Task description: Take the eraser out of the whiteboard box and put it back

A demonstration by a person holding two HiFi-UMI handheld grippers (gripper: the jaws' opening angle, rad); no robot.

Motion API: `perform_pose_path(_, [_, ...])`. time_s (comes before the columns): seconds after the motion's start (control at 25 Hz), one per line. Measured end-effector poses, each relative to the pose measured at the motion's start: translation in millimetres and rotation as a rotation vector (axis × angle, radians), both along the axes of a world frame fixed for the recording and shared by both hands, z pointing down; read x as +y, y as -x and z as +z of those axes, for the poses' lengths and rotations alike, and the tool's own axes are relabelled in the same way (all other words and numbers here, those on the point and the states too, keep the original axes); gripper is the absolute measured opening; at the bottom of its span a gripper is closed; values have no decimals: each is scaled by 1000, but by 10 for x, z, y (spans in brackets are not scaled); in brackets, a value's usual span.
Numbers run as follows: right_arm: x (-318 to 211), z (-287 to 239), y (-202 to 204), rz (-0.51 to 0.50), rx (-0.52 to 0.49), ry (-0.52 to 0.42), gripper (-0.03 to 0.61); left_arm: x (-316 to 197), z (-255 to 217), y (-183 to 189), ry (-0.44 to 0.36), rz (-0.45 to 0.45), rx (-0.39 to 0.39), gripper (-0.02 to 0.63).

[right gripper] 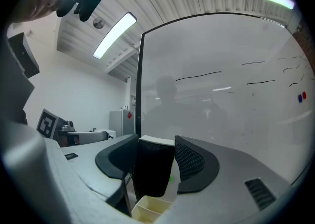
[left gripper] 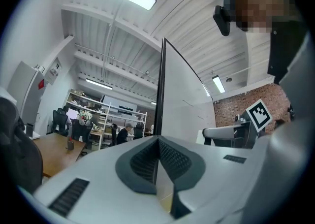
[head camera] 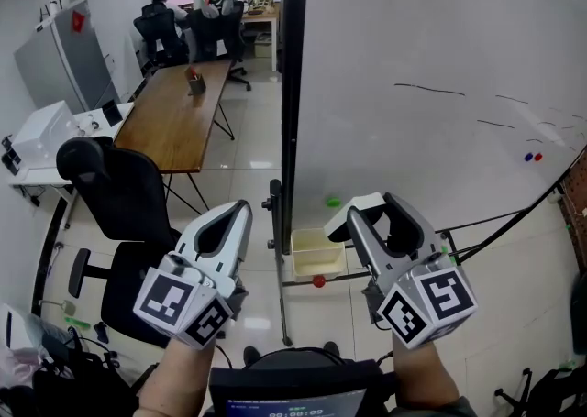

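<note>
The right gripper [head camera: 369, 209] is raised in front of the large white whiteboard [head camera: 431, 67]. Its jaws are clamped on the black block eraser with a white top [head camera: 362, 203]. In the right gripper view the eraser [right gripper: 152, 169] stands upright between the two dark ribbed pads, filling the gap of the right gripper [right gripper: 155, 140], with its white face turned up.

The eraser is out of the pale cream open plastic box [head camera: 316, 253]. This box hangs at the foot of the board beside the black frame post [head camera: 293, 85]. In the head view the eraser sits above the box and to its right. In the right gripper view the box [right gripper: 147, 211] shows just under the eraser's lower end. I cannot tell from that view whether the two touch.

The left gripper [head camera: 240, 209] is held up to the left of the post, near the right one and level with it. Its own view shows the left gripper [left gripper: 158, 142] with its jaws together at the tips and nothing between them.

A small green magnet [head camera: 333, 202] sits on the board just left of the eraser. A red knob [head camera: 318, 281] shows below the box. A long wooden counter [head camera: 179, 113] and a black office chair [head camera: 124, 195] stand to the left.
</note>
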State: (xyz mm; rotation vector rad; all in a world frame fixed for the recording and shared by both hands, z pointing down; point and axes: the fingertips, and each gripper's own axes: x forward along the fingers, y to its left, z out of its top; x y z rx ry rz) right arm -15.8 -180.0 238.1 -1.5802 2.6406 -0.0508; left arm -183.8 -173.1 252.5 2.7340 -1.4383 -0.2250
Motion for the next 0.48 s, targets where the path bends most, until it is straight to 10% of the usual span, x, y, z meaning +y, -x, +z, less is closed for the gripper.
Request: perform_pose_path(0.48, [13, -22, 48, -22, -4, 3, 258, 10, 28, 69, 6, -43, -48, 26])
